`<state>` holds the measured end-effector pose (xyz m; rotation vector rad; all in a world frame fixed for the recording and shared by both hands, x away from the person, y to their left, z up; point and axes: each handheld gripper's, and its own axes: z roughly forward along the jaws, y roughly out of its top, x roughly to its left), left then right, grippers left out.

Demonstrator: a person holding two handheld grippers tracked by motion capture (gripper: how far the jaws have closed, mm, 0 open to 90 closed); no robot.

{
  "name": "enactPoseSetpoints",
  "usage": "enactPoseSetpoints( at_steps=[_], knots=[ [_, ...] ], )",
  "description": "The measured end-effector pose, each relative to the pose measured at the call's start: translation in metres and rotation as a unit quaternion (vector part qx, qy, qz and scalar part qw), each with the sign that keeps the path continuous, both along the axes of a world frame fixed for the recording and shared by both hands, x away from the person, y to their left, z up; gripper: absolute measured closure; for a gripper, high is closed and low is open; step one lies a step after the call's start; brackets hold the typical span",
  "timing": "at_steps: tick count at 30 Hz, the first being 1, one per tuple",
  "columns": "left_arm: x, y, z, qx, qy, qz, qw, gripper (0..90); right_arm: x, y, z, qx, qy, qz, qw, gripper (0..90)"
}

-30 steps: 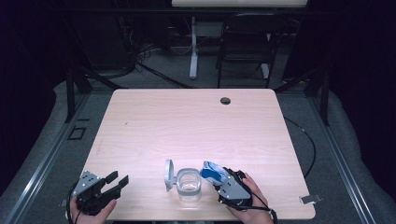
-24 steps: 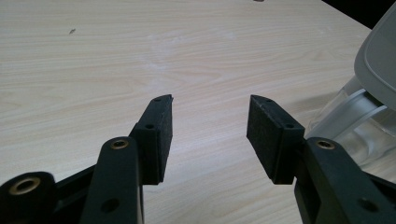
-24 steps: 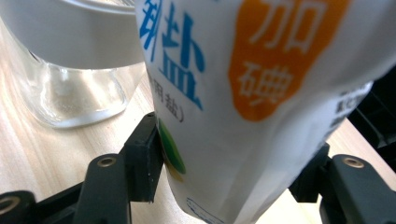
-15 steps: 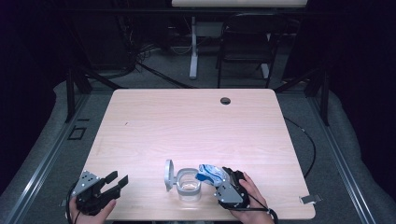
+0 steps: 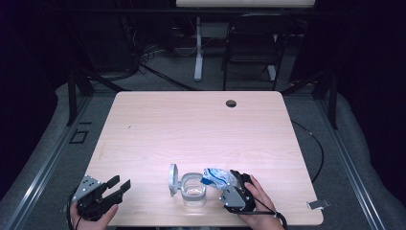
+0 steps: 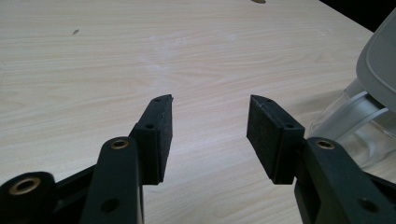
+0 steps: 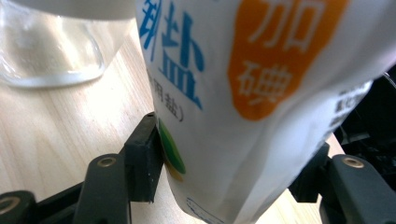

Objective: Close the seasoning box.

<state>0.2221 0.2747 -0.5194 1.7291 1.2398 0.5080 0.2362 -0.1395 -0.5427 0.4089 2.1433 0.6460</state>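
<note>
We take this for a lab. A bare wooden tabletop (image 5: 201, 124) stands among dark curtains, floor cables (image 5: 158, 72) and a folding chair (image 5: 251, 52).

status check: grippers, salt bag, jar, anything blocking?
Left gripper open, idle on table. Right gripper shut on salt bag, tipped at clear jar with hinged lid open. Nothing blocking.

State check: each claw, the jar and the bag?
Left claw: open, empty, over bare table.
Right claw: shut on the bag.
Bag: held, tilted toward the jar.
Jar: upright, lid flipped open.
</note>
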Motion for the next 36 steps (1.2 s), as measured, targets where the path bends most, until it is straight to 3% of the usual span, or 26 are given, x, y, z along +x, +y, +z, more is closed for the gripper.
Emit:
enactPoseSetpoints(
  at_steps=[4, 7, 8, 13, 17, 23, 24, 33, 34, 36],
  knots=[
    [-0.0001, 0.0003, 0.0001, -0.001, 0.000, 0.000, 1.0000, 50.8, 0.0010, 0.0015, -0.0029, -0.006, -0.003, 0.002, 1.0000, 39.5],
    [0.0001, 0.0002, -0.0001, 0.000, 0.000, 0.000, 1.0000, 50.8, 0.0010, 0.0028, -0.0026, -0.031, -0.005, 0.003, 0.9995, 39.5],
    [0.0001, 0.0002, -0.0002, 0.000, 0.000, 0.000, 1.0000, 50.8, 0.0011, 0.0038, -0.0044, -0.025, -0.010, 0.004, 0.9996, 39.5],
    [0.0003, 0.0000, -0.0004, 0.000, 0.001, 0.000, 1.0000, 50.8, 0.0009, 0.0051, -0.0024, -0.049, -0.013, 0.006, 0.9987, 39.5],
    [0.0003, -0.0001, -0.0005, 0.000, 0.001, 0.000, 1.0000, 50.8, 0.0015, 0.0060, -0.0027, -0.046, -0.018, 0.011, 0.9987, 39.5],
    [0.0004, -0.0002, -0.0007, 0.000, 0.001, 0.000, 1.0000, 50.8, 0.0014, 0.0065, -0.0015, -0.059, -0.026, 0.015, 0.9978, 39.5],
    [0.0004, -0.0002, -0.0009, 0.000, 0.002, -0.001, 1.0000, 50.8, 0.0013, 0.0066, -0.0002, -0.071, -0.026, 0.016, 0.9970, 39.6],
    [0.0007, 0.0005, -0.0011, -0.001, 0.002, -0.001, 1.0000, 50.8, 0.0015, 0.0072, 0.0018, -0.100, -0.028, 0.014, 0.9944, 39.6],
    [0.0007, 0.0005, -0.0011, -0.001, 0.002, -0.001, 1.0000, 50.8, 0.0022, 0.0079, -0.0001, -0.090, -0.030, 0.018, 0.9953, 39.6],
    [0.0008, 0.0005, -0.0012, 0.000, 0.002, -0.001, 1.0000, 50.8, 0.0025, 0.0082, 0.0001, -0.094, -0.031, 0.019, 0.9949, 39.6]
  ],
)
